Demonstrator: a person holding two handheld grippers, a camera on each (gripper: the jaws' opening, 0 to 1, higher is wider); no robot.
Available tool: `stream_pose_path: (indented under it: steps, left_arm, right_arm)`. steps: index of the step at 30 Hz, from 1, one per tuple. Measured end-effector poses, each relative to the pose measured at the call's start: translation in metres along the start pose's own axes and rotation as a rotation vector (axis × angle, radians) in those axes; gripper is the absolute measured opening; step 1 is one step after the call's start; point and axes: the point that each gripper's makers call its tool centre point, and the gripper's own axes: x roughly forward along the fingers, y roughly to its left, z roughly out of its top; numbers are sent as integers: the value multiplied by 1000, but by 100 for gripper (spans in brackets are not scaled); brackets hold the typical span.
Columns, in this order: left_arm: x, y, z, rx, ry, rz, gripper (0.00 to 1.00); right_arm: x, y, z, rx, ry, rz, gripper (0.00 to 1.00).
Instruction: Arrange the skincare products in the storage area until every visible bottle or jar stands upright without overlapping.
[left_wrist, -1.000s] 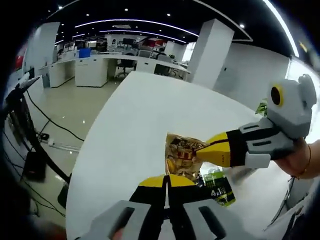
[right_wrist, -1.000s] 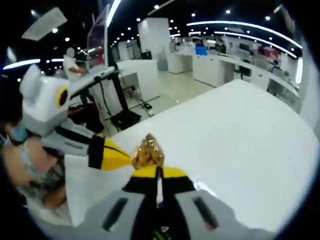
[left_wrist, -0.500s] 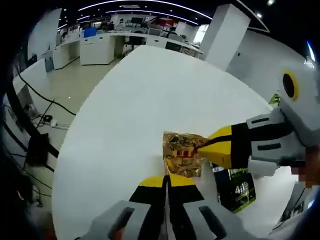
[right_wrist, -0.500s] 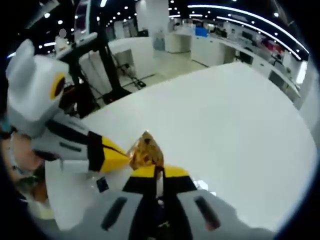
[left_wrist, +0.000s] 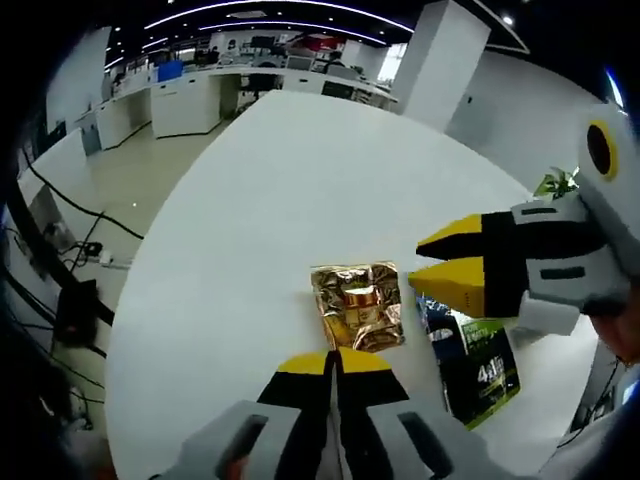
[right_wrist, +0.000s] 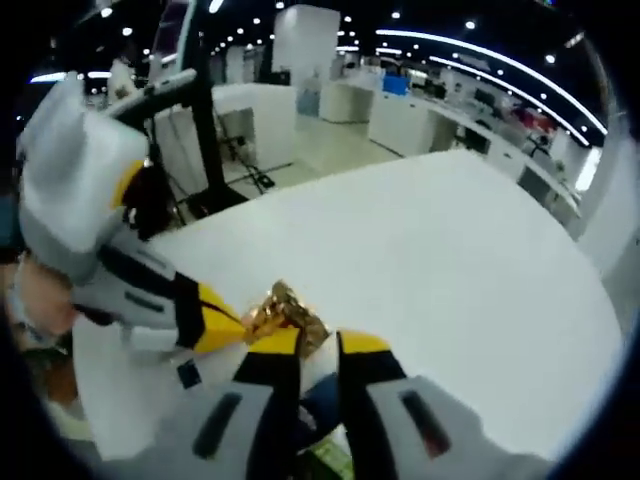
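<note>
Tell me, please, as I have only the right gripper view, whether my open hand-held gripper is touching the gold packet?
Observer: It seems not. In the left gripper view, the right hand-held gripper hangs open just off a corner of the gold foil packet.
Operator: Does the packet lie flat?
Observer: Yes, its broad face is up on the white table, and the left hand-held gripper is closed on its near edge.
Operator: Is anything beside it?
Observer: A dark pack with a green label lies next to it, on your gripper's side.
</note>
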Motion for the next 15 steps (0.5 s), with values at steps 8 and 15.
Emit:
stream_pose_path:
  steps: [8, 15]
  left_arm:
    - [1, -1, -1, 114, 53, -38, 2]
    - [2, 1, 0, 75, 80, -13, 2]
  right_arm:
    - [-87, 80, 3, -50, -238, 250, 9]
    - [-115, 73, -73, 24, -146, 231, 7]
